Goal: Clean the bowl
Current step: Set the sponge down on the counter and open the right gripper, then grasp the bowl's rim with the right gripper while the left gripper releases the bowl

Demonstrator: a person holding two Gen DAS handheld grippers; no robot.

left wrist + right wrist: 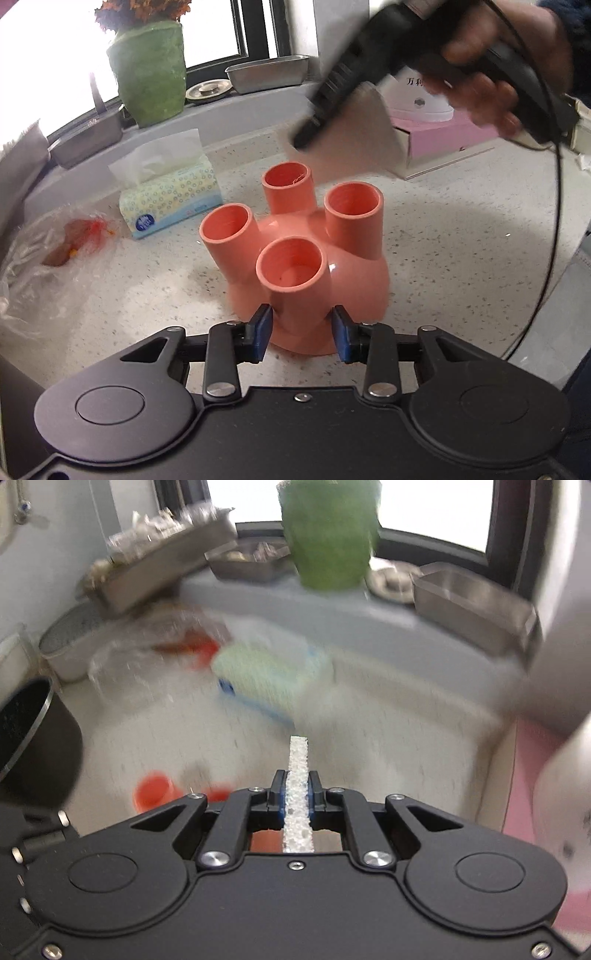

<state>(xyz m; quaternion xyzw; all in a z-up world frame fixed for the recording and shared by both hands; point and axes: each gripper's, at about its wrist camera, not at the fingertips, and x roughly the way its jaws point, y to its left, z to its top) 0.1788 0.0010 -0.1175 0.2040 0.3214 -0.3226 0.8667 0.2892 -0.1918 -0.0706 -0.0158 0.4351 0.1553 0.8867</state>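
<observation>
Salmon-pink bowl, inverted, four-legged

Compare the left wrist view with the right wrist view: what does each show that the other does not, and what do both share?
Only the left wrist view: the left gripper with its fingers on either side of the four-legged orange bowl, which sits upside down, and the right hand gripping the other tool.
Only the right wrist view: the right gripper shut on a thin white sponge, and a black pot.
Both: the green vase, the tissue pack, the speckled countertop.
</observation>
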